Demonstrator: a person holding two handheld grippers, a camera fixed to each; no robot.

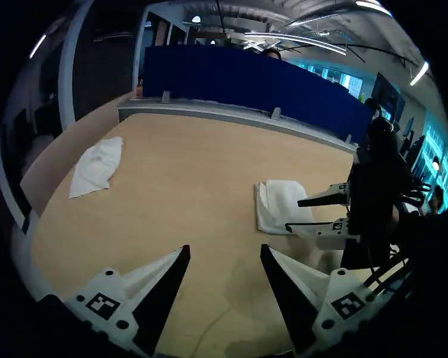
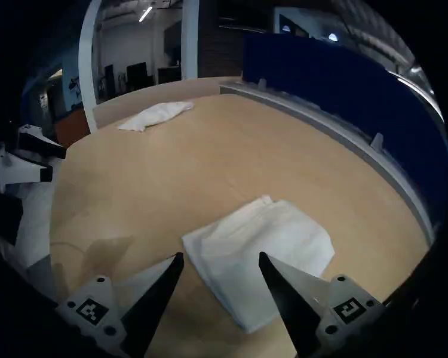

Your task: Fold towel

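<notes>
A folded white towel (image 1: 281,203) (image 2: 266,250) lies flat on the wooden table (image 1: 182,179). My right gripper (image 2: 220,256) hangs open just over the towel's near edge, nothing between its fingers. From the left gripper view, that same right gripper (image 1: 292,215) stands at the towel's right side. My left gripper (image 1: 224,249) is open over bare tabletop, a short way in front of the folded towel. It also appears at the left edge of the right gripper view (image 2: 54,162). A second white towel (image 1: 95,167) (image 2: 155,114) lies crumpled near the table's far corner.
A blue partition (image 1: 254,83) with a grey rail runs along the table's far side, and a person's head (image 1: 272,53) shows behind it. A thin cable (image 2: 68,250) lies on the table near the left gripper. Bare wood stretches between the two towels.
</notes>
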